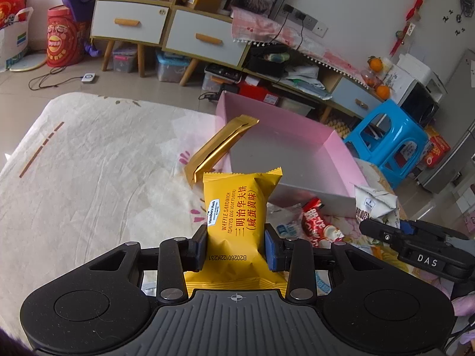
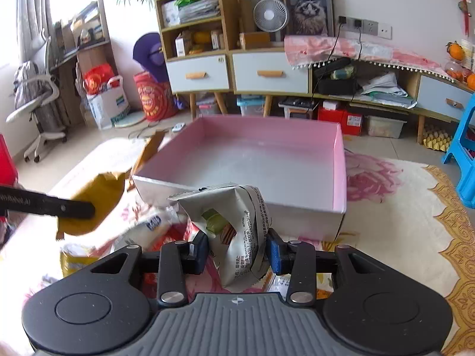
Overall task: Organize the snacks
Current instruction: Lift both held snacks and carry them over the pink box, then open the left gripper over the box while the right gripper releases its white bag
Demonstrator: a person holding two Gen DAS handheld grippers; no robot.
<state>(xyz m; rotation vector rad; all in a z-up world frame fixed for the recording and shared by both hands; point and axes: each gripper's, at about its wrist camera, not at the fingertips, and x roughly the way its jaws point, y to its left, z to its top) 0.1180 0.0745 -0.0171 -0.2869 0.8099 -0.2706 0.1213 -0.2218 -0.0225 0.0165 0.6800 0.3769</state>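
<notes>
The left gripper (image 1: 236, 244) pinches a yellow waffle-sandwich packet (image 1: 237, 219) between its pads, held above the flowered cloth (image 1: 104, 163). The right gripper (image 2: 236, 250) pinches a crumpled grey-white snack bag (image 2: 234, 228) – just before the open pink cardboard box (image 2: 340, 166). A long golden packet (image 1: 219, 148) leans on the box's left wall – more snacks lie loose beside it

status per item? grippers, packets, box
left gripper: shut on yellow waffle packet
right gripper: shut on grey snack packet
pink box: open, nothing inside
gold packet: leaning on box wall
red packet: lying loose on cloth
</notes>
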